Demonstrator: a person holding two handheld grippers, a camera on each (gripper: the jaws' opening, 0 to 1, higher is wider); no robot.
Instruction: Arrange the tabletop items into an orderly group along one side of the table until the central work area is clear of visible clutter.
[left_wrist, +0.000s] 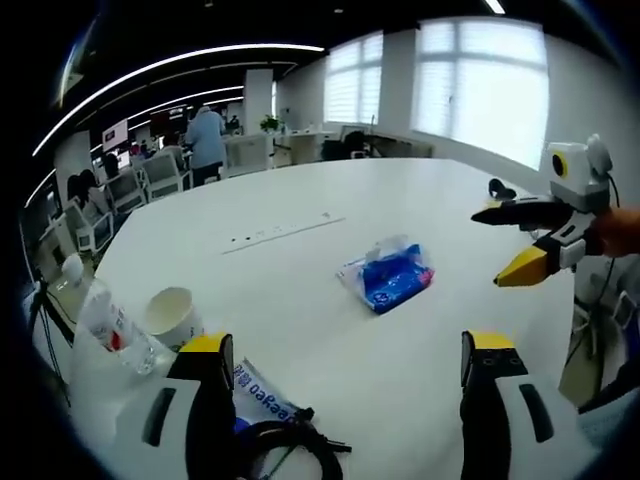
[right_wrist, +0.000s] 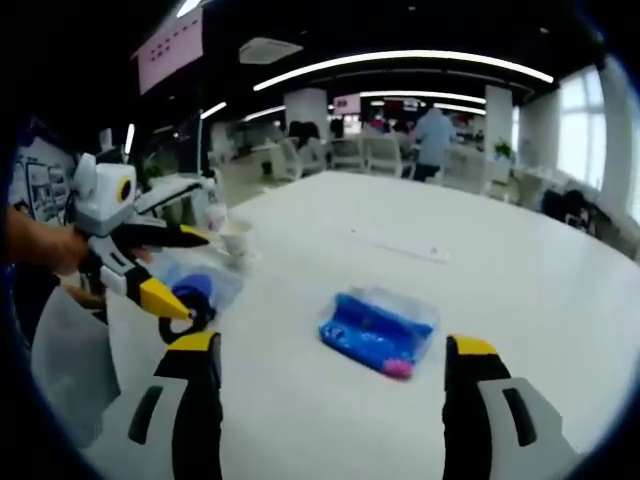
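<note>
Meanwhile, blue packet (left_wrist: 387, 275) lay alone mid-surface (left_wrist: 300, 200), well apart from cup (left_wrist: 172, 315) and bottle (left_wrist: 112, 325) at one edge | left gripper (left_wrist: 345, 360) wide open, empty | right gripper (right_wrist: 330, 365) wide open, empty, packet just ahead | judged light, soft, crinkly; pinch across its middle.

bright windows (left_wrist: 480, 85) | ceiling strip glare | soft blur | fisheye-bent edges

white table (left_wrist: 300, 190) bears blue tissue pack (left_wrist: 388, 276), paper cup (left_wrist: 172, 315), plastic bottle (left_wrist: 112, 325), black cable (left_wrist: 290, 445)
</note>
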